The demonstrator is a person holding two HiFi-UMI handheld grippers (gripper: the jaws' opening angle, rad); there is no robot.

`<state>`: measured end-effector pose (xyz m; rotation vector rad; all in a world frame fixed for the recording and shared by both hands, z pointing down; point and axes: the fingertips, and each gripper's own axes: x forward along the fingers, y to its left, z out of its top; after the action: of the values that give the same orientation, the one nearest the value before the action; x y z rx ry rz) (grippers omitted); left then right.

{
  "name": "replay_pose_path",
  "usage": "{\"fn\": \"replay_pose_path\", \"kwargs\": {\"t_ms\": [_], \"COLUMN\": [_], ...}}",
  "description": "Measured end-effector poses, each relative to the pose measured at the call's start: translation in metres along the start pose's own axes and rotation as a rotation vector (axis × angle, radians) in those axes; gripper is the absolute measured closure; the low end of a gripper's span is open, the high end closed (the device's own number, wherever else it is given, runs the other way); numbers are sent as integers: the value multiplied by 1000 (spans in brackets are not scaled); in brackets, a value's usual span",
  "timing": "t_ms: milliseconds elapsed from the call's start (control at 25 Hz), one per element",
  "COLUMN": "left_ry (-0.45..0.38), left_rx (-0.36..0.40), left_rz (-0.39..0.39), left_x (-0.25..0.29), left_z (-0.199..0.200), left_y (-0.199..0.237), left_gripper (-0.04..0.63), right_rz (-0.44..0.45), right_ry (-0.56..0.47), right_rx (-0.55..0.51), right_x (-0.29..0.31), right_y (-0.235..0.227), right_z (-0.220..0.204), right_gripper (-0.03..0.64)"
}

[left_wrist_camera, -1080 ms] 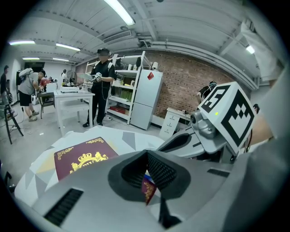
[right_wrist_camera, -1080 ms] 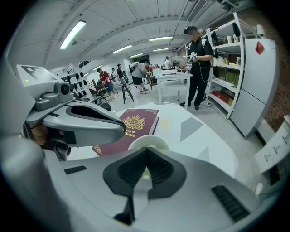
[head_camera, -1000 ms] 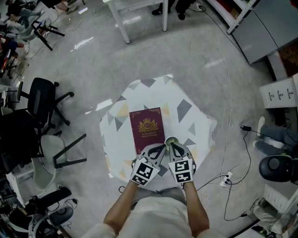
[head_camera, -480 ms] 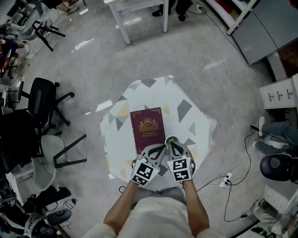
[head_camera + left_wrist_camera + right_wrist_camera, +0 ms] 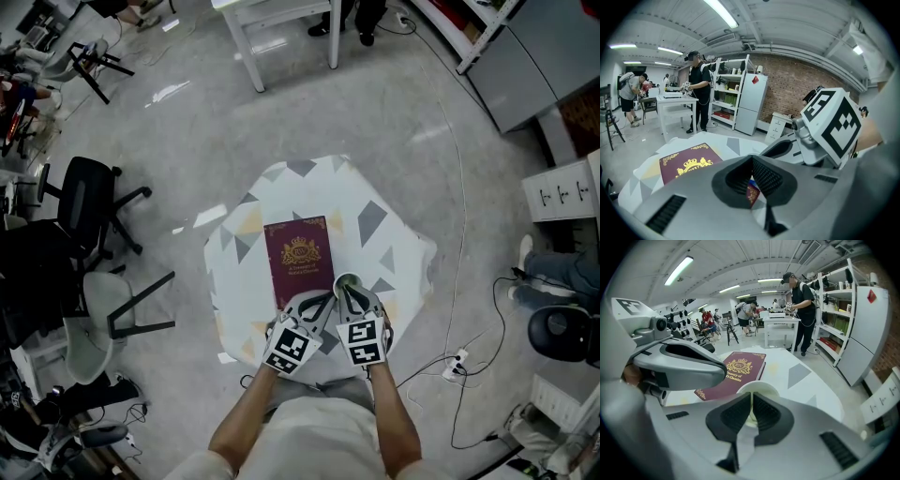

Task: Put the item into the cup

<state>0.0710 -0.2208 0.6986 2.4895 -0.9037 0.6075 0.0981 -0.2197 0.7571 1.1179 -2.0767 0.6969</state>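
A small pale cup (image 5: pixel 344 280) stands on the patterned table (image 5: pixel 384 225) near its front edge, just right of a maroon book (image 5: pixel 298 260) with gold print. My right gripper (image 5: pixel 346 292) reaches the cup's near rim. In the right gripper view its jaws (image 5: pixel 752 397) are closed on the near wall of the cup (image 5: pixel 761 387). My left gripper (image 5: pixel 327 298) sits close beside it, its tip at the book's front right corner. In the left gripper view its jaws (image 5: pixel 752 158) are shut, and only the corner of the book shows through the gap behind the tips.
Two office chairs (image 5: pixel 89 206) stand on the floor left of the table. A white table (image 5: pixel 281 19) is farther off, and cables (image 5: pixel 464 281) trail on the floor at the right. A person (image 5: pixel 801 305) stands by a far table and shelves.
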Motion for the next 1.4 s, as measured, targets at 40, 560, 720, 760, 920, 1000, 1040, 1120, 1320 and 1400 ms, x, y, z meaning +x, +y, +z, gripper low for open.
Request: {"fn": "replay_pose_path", "kwargs": {"t_ms": [40,560,720,760,920,1000,1040,1120,1320,1400], "left_ry": [-2,-43,-65,-71,-98,-112,-119,-133,-158,-169], "left_rx": [1,39,62,68,90,102,107,115,126,134], "left_rz": [1,-8,-16,-17,-17,-18,-18,-19,-24,-28], "left_x": [-1,-16,-25,-28,-43,-50,-53,-60,-81,-88], "left_z": [0,16,24,27,37,41,43,47,54,56], "left_y": [0,-7,-13,-14,-18,-21,-22,-24,-34,-38], "left_gripper": [583,583,583,583,583,583,583,583,583,583], "right_rz": [-2,-42,-63,-69,-88,-100,-106,-116,-135,-144], "right_ry": [-2,-91,-134,-141,-188,-218,-233,-263,-321,-347], "right_rx": [-1,-23,-32,-34,-33,-38,-41,-45,-39,-37], "right_x": [-1,-30,-47,-52,-75,-87,-93,-104,-132,-142], "right_y": [0,4,8,9,15,19,21,24,36,41], "right_z": [0,24,33,36,46,53,55,60,64,66], "right_gripper": [593,592,593,592,592,591,591,588,581,581]}}
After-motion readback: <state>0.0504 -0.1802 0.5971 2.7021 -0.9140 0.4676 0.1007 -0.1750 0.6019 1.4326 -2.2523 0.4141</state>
